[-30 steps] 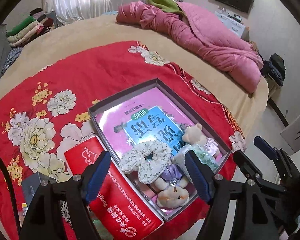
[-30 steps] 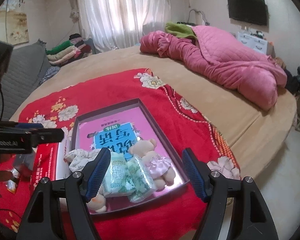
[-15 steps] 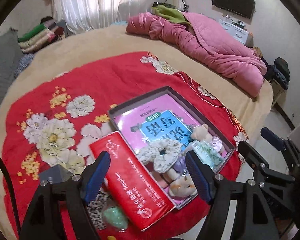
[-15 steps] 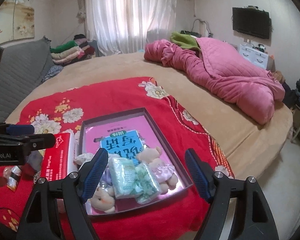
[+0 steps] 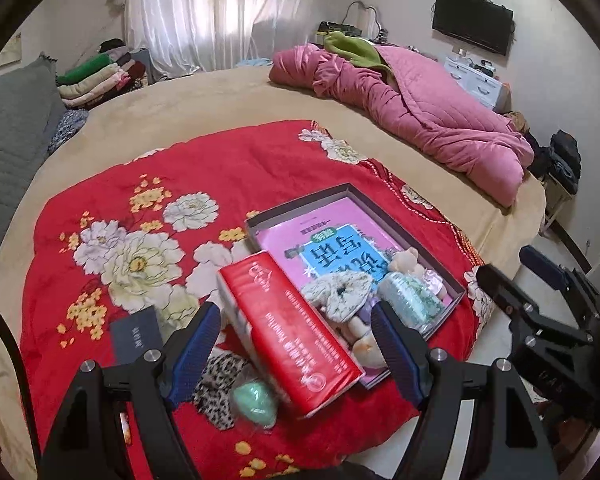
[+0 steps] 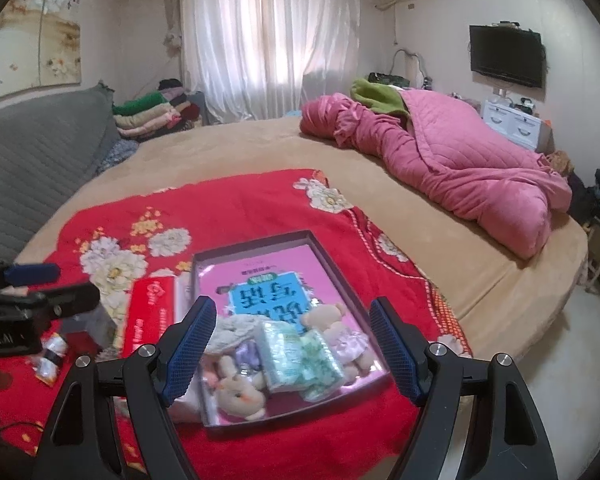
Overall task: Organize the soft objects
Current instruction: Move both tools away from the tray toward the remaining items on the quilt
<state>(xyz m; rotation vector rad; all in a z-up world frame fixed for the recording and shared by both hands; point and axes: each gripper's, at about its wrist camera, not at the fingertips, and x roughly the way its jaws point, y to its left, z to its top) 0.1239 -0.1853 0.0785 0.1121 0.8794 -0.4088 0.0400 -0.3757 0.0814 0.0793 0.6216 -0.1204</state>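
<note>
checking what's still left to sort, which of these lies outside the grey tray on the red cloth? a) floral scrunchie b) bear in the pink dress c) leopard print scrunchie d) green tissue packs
c: the leopard print scrunchie lies on the red cloth by the red box, outside the grey tray, while the floral scrunchie, the tissue packs and the bear lie inside it.

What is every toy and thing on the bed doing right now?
Left claw: open, empty.
Right claw: open, empty.
Tray: lidless, holding toys.
Scrunchie: in tray.
Tissue packs: in tray, side by side.
Red box: lying beside tray.
Green sponge: outside tray, on blanket.
</note>
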